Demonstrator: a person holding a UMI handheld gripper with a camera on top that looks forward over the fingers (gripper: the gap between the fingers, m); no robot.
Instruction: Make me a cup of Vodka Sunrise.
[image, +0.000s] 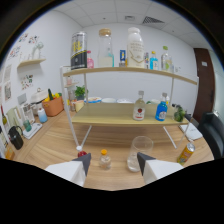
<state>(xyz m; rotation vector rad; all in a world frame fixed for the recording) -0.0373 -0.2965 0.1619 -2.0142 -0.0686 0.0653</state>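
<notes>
The claw (112, 164) is spread wide, nothing pinched, its two dark fingertips (85, 161) hanging over the near part of the wooden table (60, 145). Between those tips sits one small bottle with an orange cap (104, 159), standing free on the wood with a gap on either side. Just ahead of the right tip stands one clear drinking glass (140, 151), upright and looking empty, close to that tip's inner edge, though contact cannot be told. Off past the right finger lies one yellow can (186, 153), tilted, near the table's far right side. By the left finger's outer side sits something small and red (82, 153), beside the foot of the white shelf leg (71, 117). Open wood runs from the glass back under the two-level shelf (125, 114), between its slanted legs. On the lower board stand two bottles: one clear bottle with a red label (139, 107) and one blue bottle (161, 108), side by side but apart. The top board (127, 71) carries a row of taller jars and bottles, too crowded to count exactly. At the left, an orange bowl (52, 106) and a dark jug (15, 137) line the table edge.
</notes>
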